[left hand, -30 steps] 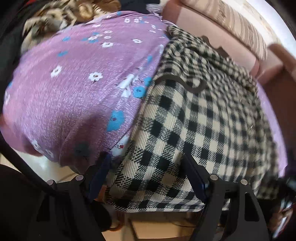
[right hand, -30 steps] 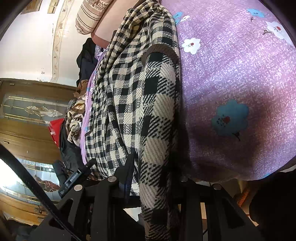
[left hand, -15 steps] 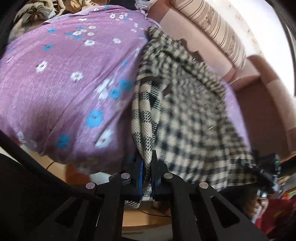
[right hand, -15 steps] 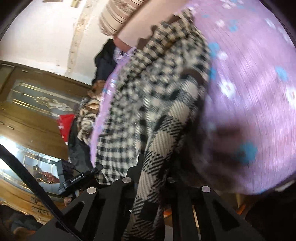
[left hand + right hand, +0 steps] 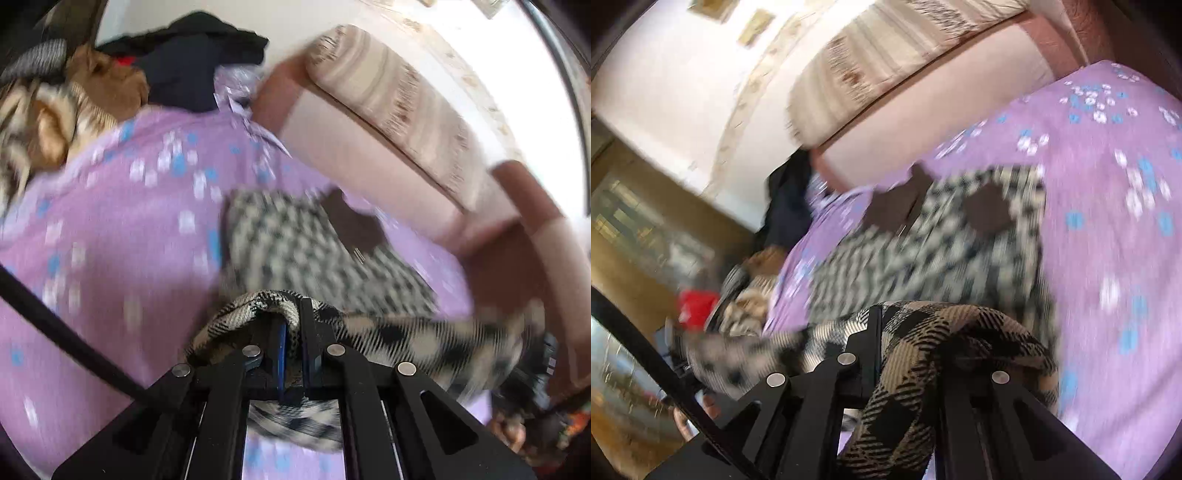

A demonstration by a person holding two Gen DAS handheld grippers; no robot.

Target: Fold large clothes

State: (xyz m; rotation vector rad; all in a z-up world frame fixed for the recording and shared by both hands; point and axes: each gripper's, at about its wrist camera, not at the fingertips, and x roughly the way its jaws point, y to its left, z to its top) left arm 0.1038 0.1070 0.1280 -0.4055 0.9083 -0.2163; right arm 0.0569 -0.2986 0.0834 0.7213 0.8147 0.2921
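Checked coat (image 5: 295, 236) lies on the purple sheet (image 5: 110, 258), its near edge lifted. Left gripper (image 5: 291, 332) and right gripper (image 5: 908, 332) are each clamped on that edge. Thick cloth could slip out, or the fold land crooked.

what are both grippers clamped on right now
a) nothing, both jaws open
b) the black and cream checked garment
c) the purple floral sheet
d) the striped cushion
b: in the left wrist view the left gripper is shut on a fold of the checked garment, and in the right wrist view the same checked cloth is bunched through the closed right gripper, above the purple floral sheet.
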